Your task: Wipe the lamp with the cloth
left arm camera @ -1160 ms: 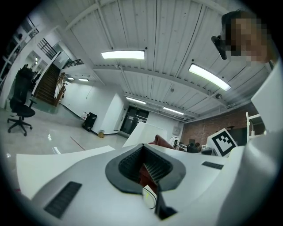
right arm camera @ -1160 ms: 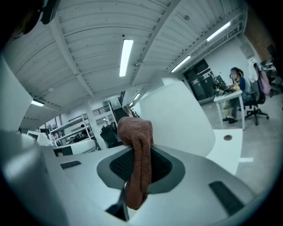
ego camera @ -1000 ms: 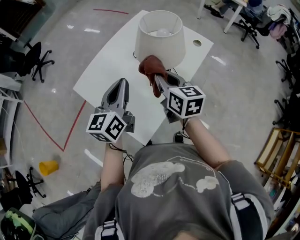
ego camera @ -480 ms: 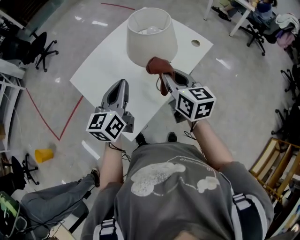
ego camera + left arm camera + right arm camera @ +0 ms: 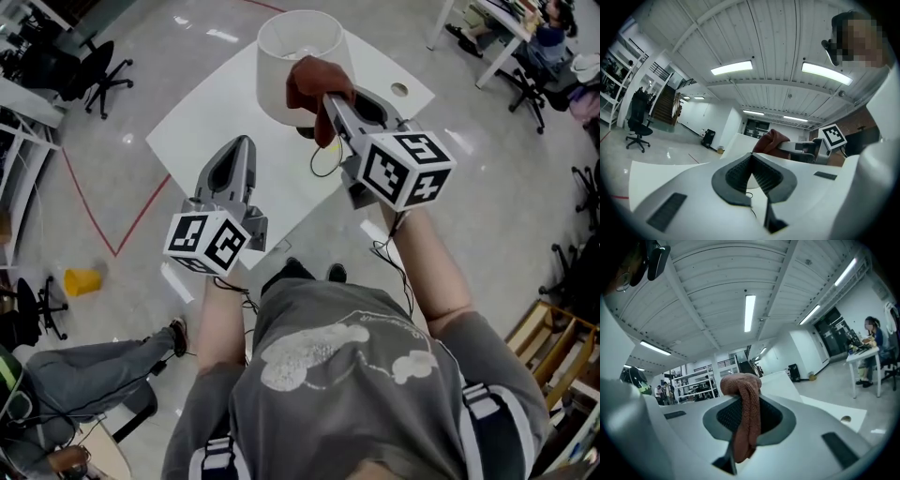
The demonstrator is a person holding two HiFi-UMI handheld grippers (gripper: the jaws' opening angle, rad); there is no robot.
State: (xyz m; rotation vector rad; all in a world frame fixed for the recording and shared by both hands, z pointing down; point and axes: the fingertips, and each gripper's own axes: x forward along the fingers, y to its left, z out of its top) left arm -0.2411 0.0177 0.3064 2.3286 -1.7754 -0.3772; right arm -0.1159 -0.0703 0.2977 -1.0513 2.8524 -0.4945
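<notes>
A white lamp [image 5: 292, 52] with a drum shade stands on the white table [image 5: 211, 117]. My right gripper [image 5: 325, 97] is shut on a brown cloth [image 5: 314, 82], which bunches over the jaw tips against the shade's near side, close to its rim. In the right gripper view the cloth [image 5: 745, 413] hangs down between the jaws of the right gripper [image 5: 741, 399], with the shade [image 5: 780, 379] just behind. My left gripper [image 5: 243, 143] hovers over the table's near edge, shut and empty. In the left gripper view the left gripper [image 5: 752, 156] has its pads together, with the cloth [image 5: 772, 139] ahead.
A black cable [image 5: 323, 161] loops off the table near the lamp base. A round hole [image 5: 399, 90] sits at the table's right corner. Office chairs [image 5: 103, 70], red floor tape [image 5: 94, 211], a yellow cone [image 5: 82, 279] and a seated person's legs [image 5: 84, 370] are around.
My right gripper has risen with the cloth from low on the shade's near side to near its rim. The left gripper has barely moved.
</notes>
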